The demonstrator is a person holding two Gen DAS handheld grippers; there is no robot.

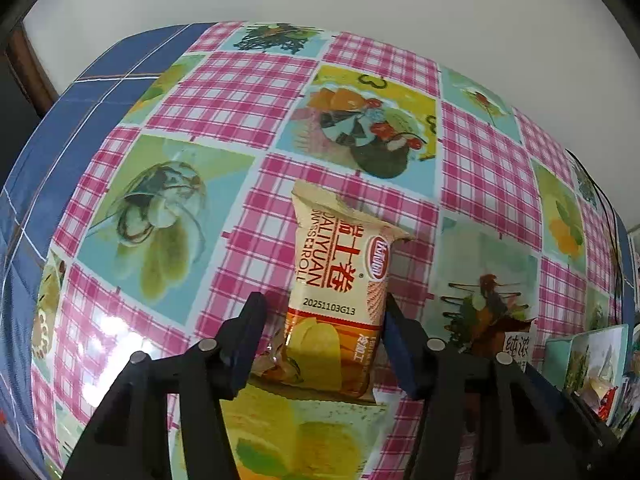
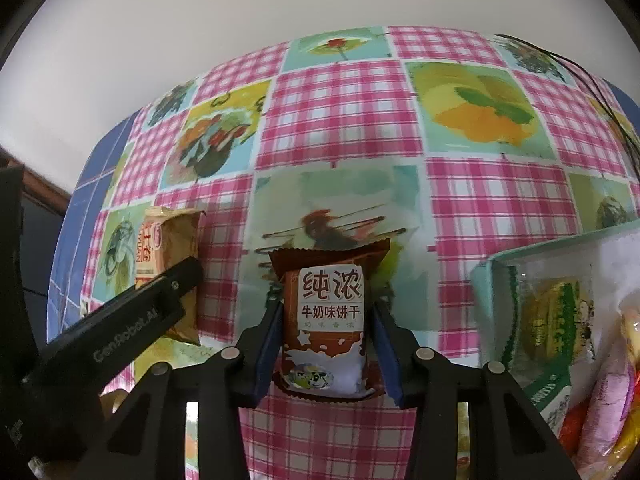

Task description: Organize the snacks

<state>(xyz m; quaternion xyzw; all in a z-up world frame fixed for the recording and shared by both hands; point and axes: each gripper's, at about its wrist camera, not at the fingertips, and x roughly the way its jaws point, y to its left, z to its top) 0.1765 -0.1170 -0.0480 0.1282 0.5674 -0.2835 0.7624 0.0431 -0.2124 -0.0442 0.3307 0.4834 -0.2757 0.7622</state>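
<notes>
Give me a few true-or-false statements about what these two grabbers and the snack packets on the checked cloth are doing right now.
1. The left gripper has a cream Swiss roll packet between its fingers. True.
2. The packet between the right gripper fingers is green. False: the milk biscuit packet is brown and white.
3. Both packets lie on a tablecloth with pink checks. True.
4. The box to the right of the brown packet is empty. False: it holds wrapped snacks.
5. The two packets are stacked on each other. False: they lie side by side, apart.
</notes>
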